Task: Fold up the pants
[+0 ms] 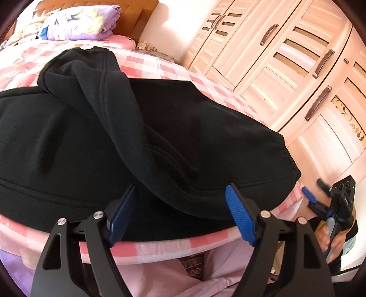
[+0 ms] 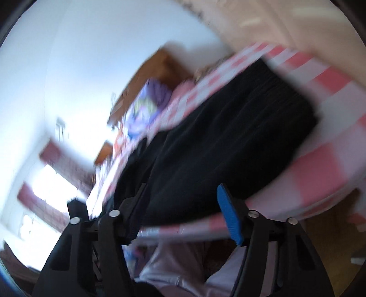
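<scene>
Black pants [image 1: 114, 137] lie spread on a pink checked bed [image 1: 160, 68], one leg folded over across the rest toward the near edge. My left gripper [image 1: 180, 194] is open at the bed's near edge, its blue pads either side of the folded leg's end, holding nothing. My right gripper [image 1: 320, 196] shows at the bed's right corner, beside the pants, in a hand. In the blurred right wrist view the right gripper [image 2: 180, 194] is open and empty, with the pants [image 2: 217, 141] ahead of it.
A purple patterned pillow [image 1: 80, 22] lies at the wooden headboard [image 1: 137, 18]. A light wood wardrobe [image 1: 297, 68] stands along the right side. The person's pink clothing [image 1: 183, 274] is below the bed edge.
</scene>
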`<action>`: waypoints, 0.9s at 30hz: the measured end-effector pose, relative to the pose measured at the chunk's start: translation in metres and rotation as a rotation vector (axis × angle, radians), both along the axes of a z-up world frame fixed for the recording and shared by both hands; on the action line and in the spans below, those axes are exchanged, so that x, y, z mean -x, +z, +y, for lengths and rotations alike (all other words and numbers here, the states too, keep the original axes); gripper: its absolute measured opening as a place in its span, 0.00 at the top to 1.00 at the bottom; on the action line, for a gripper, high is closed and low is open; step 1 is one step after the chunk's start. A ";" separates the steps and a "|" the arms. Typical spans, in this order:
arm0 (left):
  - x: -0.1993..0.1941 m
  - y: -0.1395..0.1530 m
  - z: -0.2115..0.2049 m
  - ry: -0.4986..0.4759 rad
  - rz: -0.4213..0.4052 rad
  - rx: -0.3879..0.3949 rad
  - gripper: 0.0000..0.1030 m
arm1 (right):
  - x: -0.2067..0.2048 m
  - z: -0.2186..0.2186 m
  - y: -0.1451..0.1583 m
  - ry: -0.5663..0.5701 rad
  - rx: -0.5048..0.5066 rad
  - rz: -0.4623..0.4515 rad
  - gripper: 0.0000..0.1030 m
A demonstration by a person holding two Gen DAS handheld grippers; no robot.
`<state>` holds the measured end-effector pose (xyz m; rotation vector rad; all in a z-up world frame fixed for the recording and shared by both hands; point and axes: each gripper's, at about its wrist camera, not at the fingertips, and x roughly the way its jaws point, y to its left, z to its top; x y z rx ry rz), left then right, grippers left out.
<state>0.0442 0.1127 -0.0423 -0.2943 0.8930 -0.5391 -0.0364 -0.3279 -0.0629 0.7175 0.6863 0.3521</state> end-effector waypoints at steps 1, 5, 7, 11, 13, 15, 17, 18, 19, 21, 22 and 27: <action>-0.001 0.000 -0.003 -0.001 0.005 0.004 0.24 | -0.004 0.008 -0.006 0.007 0.022 0.023 0.49; 0.000 -0.002 -0.011 -0.012 0.007 -0.002 0.24 | -0.013 0.019 -0.027 0.012 0.024 0.100 0.51; -0.001 -0.002 -0.014 -0.016 0.004 -0.008 0.24 | -0.014 0.018 -0.028 0.004 0.034 0.096 0.52; -0.003 -0.005 -0.014 -0.014 0.011 0.002 0.25 | -0.013 0.014 -0.020 -0.020 0.038 0.062 0.52; -0.004 -0.005 -0.016 -0.018 0.004 -0.006 0.26 | -0.009 0.015 -0.017 -0.021 0.023 0.055 0.52; -0.004 -0.004 -0.018 -0.024 -0.003 -0.015 0.30 | -0.012 0.017 -0.024 -0.015 0.013 0.093 0.53; -0.004 -0.005 -0.019 -0.028 -0.003 -0.018 0.36 | -0.012 0.019 -0.033 -0.005 -0.026 0.114 0.62; -0.004 -0.005 -0.020 -0.029 -0.005 -0.020 0.40 | -0.012 0.020 -0.034 -0.012 -0.030 0.111 0.67; -0.004 -0.006 -0.021 -0.032 -0.006 -0.029 0.52 | -0.012 0.017 -0.034 -0.022 -0.030 0.114 0.79; -0.004 -0.008 -0.021 -0.032 -0.007 -0.045 0.67 | -0.011 0.010 -0.035 -0.037 -0.049 0.110 0.90; -0.004 -0.008 -0.020 -0.032 -0.012 -0.043 0.76 | -0.010 0.010 -0.034 -0.040 -0.054 0.104 0.92; 0.001 0.009 -0.014 -0.022 -0.074 -0.022 0.85 | 0.006 0.015 -0.009 -0.058 -0.010 0.022 0.92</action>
